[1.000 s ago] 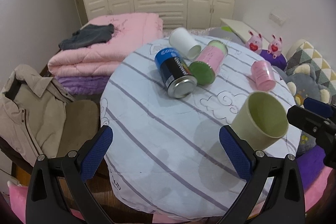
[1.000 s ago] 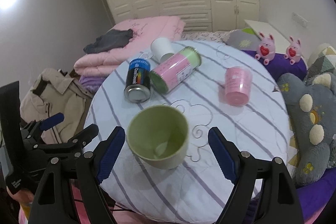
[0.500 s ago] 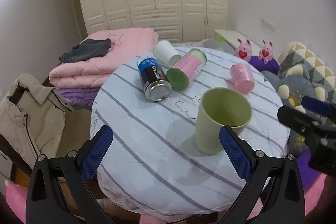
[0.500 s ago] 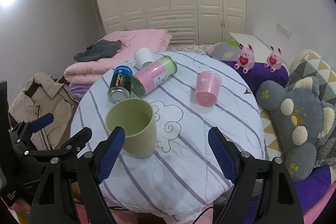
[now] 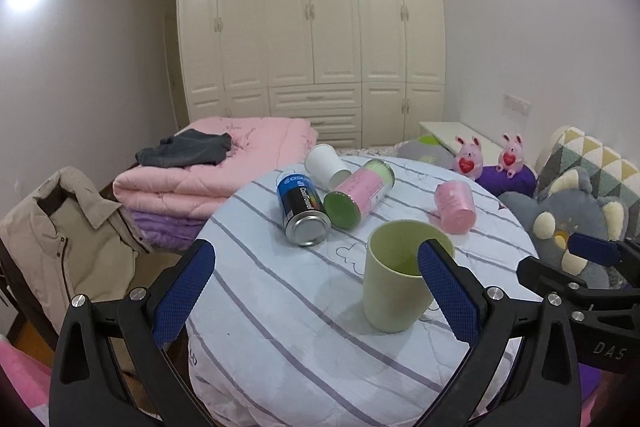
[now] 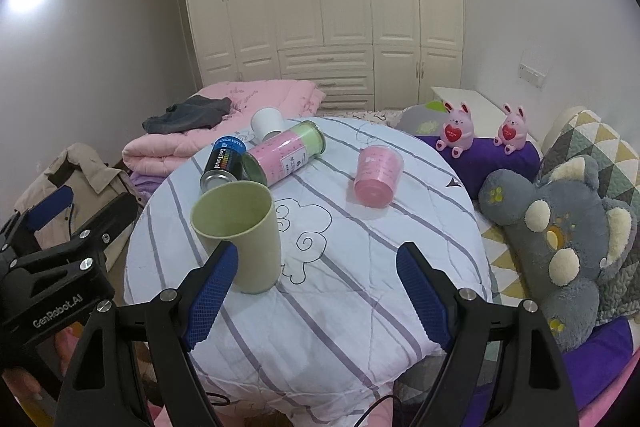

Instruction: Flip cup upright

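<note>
A light green cup (image 5: 394, 283) stands upright, mouth up, on the round table with a striped white cloth (image 5: 280, 303); it also shows in the right wrist view (image 6: 244, 235). My left gripper (image 5: 316, 295) is open and empty, held back from the table, with the cup just behind its right finger. My right gripper (image 6: 316, 291) is open and empty, with the cup just beyond its left finger. Neither gripper touches the cup.
A blue-black can (image 5: 302, 207), a pink-green canister (image 5: 360, 195), a white paper cup (image 5: 326, 165) and a pink cup (image 5: 456, 207) lie on their sides at the table's far half. Pink quilts (image 5: 216, 171), a beige jacket (image 5: 68, 239) and plush toys (image 6: 560, 227) surround the table.
Both grippers have pulled back and tilted up from the table. The green cup, seen from above a second ago, now stands upright and free, farther from both grippers.
</note>
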`<state>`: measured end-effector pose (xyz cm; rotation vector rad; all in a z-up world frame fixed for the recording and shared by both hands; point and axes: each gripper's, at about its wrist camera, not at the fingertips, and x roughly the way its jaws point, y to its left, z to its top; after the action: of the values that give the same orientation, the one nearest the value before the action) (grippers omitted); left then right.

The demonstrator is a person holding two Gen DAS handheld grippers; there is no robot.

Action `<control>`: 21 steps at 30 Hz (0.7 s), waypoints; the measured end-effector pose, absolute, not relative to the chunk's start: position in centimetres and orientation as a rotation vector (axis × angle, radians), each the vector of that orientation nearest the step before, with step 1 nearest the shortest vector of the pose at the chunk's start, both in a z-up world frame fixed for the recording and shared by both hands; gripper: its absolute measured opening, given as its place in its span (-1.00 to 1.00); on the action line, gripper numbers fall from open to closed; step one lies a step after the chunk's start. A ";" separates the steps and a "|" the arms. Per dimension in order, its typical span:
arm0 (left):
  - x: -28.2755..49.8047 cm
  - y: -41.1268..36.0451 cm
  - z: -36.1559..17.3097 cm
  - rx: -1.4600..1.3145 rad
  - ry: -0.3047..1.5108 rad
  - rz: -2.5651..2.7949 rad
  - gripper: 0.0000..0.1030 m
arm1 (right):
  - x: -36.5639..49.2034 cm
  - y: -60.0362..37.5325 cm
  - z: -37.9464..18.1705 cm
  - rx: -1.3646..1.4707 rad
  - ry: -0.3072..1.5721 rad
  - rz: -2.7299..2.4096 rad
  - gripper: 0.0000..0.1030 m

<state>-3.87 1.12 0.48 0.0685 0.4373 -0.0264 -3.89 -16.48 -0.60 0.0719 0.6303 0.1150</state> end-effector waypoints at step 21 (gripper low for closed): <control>-4.5 1.2 -0.8 0.009 0.322 0.003 0.99 | -4.2 -16.9 -2.9 0.085 0.606 0.104 0.62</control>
<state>-4.52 1.19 -0.80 0.0086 0.3219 0.0033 -4.19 -16.85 -2.88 0.0851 0.6064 0.1036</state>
